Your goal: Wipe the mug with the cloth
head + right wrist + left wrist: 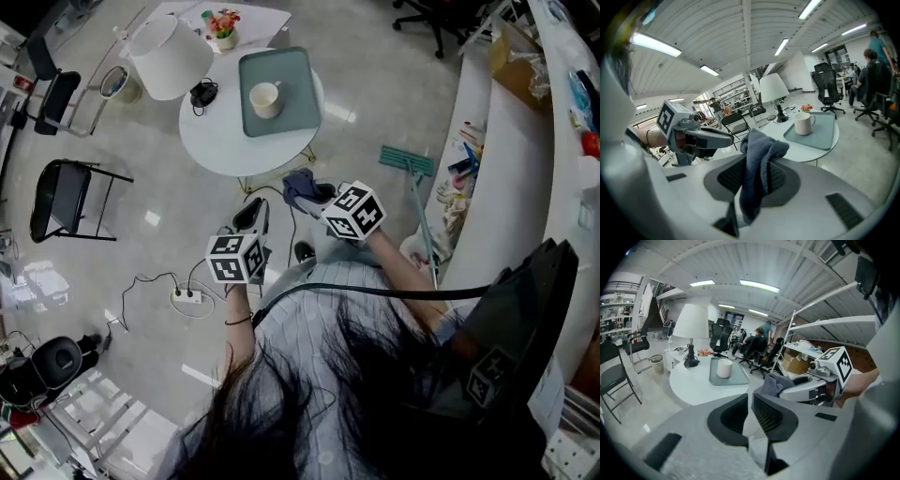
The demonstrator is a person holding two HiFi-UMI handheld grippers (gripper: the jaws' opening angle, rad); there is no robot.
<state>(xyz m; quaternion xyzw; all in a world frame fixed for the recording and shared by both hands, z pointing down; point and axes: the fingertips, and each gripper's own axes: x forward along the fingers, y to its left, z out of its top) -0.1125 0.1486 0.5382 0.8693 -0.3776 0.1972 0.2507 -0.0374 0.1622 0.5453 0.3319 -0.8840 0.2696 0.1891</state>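
My right tool (753,178) is clenched on the limp blue-grey cloth (761,150); my left tool (751,412) is closed and empty. The cream ceramic mug (803,123) ahead looks slick and breakable: I'd pinch its rim.

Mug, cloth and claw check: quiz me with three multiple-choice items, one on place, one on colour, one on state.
1. Where does the mug stand?
A. on the floor
B. on the tray
C. on a chair

2. What colour is the cloth?
A. blue-grey
B. red
C. yellow

3. What state is the right claw in?
A. open and empty
B. shut on the mug
C. shut on the cloth

Answers:
1 B: the head view shows the mug on the grey-green tray on the round table.
2 A: the right gripper view shows it blue-grey.
3 C: the cloth hangs pinched between its jaws.
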